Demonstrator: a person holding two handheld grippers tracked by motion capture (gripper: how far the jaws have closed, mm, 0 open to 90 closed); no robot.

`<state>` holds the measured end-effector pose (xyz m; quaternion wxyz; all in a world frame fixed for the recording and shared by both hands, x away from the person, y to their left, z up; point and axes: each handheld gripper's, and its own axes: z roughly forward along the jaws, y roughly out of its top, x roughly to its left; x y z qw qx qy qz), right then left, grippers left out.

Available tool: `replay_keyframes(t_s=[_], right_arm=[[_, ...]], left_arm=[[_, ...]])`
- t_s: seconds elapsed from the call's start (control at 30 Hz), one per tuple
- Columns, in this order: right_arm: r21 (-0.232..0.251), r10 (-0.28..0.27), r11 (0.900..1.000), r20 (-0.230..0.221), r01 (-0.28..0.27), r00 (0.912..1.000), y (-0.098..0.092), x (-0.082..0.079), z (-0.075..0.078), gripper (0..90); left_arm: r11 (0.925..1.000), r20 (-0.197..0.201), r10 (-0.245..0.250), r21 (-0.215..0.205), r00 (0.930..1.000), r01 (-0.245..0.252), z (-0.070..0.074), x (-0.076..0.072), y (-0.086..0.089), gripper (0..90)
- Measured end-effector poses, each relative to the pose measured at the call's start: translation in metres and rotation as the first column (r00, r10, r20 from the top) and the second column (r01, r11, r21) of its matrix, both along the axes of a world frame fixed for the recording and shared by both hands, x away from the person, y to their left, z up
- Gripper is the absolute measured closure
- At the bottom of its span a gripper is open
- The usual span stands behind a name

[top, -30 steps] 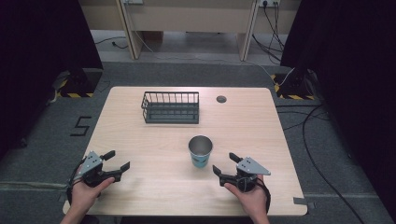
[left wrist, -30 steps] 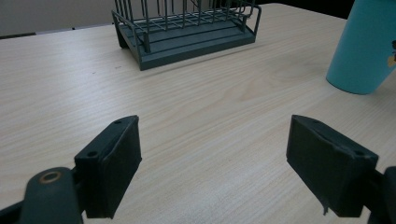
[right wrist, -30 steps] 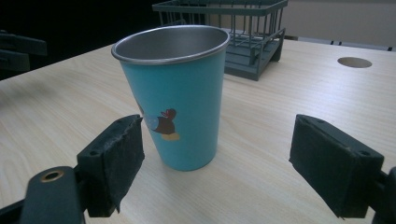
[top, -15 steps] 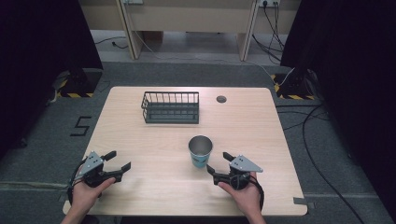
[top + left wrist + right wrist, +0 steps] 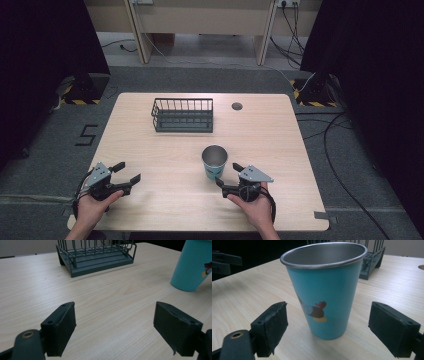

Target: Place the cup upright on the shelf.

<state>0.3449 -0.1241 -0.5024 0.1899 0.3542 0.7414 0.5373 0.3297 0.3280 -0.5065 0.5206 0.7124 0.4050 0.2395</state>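
A teal metal cup (image 5: pixel 215 161) with a small cartoon print stands upright on the wooden table (image 5: pixel 280 140), near its middle front. My right gripper (image 5: pixel 226 174) is open just right of and behind the cup. In the right gripper view the cup (image 5: pixel 327 290) stands close ahead, between the lines of the two spread jaws of the right gripper (image 5: pixel 328 330), and neither pad touches it. My left gripper (image 5: pixel 130 170) is open near the front left edge with nothing in it. In the left gripper view its open jaws (image 5: pixel 115 327) frame bare wood, and the cup (image 5: pixel 192 267) is at the far right.
A dark wire rack (image 5: pixel 183 115) sits empty at the back centre of the table, also seen as the rack (image 5: pixel 97 255) and the rack (image 5: pixel 372 257). A round cable hole (image 5: pixel 237 106) lies right of it. Cables run over the floor to the right.
My right gripper has moved left and forward, closer to the cup. The left gripper has stayed where it was, still open.
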Motion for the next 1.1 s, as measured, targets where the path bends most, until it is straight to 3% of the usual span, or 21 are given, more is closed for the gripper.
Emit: replay_keyframes(t_s=[1.1], right_arm=[[-0.038,0.021,0.999,0.017,-0.020,0.9996,0.030,0.032,-0.001,15.2]], left_arm=[[0.9999,-0.014,-0.005,-0.014,0.9999,0.005,-0.002,0.001,0.001,17.7]])
